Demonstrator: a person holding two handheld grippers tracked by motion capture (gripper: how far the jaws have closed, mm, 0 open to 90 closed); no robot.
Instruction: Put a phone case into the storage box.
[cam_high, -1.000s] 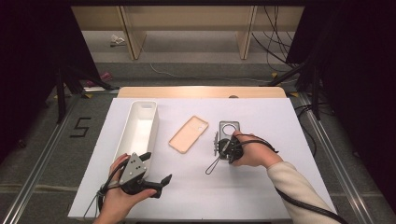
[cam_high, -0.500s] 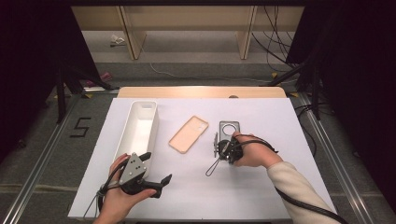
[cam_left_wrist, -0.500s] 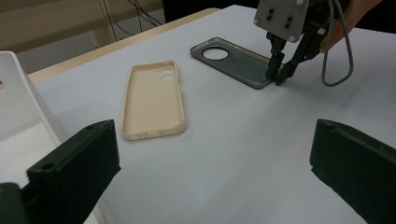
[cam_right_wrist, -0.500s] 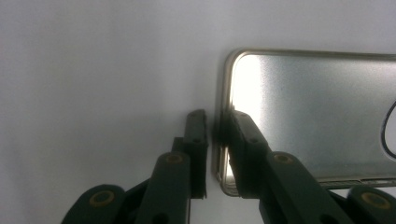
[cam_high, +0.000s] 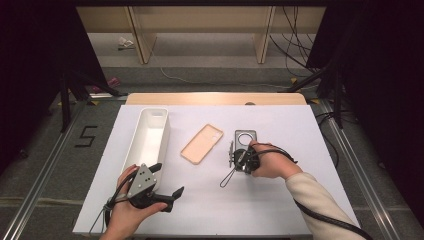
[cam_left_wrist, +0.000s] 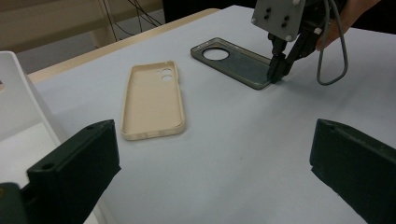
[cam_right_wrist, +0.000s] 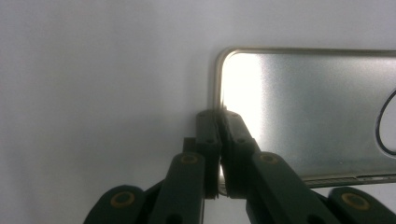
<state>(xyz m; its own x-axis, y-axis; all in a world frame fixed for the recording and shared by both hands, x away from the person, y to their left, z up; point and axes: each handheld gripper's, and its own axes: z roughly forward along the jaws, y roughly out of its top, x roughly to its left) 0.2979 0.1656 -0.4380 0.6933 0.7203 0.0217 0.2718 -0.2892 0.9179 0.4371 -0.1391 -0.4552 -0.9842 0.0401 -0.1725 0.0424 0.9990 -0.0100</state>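
My right gripper (cam_right_wrist: 218, 114), jaws just closing, pinches the grey phone case (cam_right_wrist: 303, 112) rim; I should lift slowly, keeping it level.

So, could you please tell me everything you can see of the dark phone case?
The dark phone case is a smoky translucent shell, seemingly plastic, with a big round camera hole near its far end. It lies flat, open side up, on the white table, right of the beige one. The right gripper is shut on the rim at its near corner.
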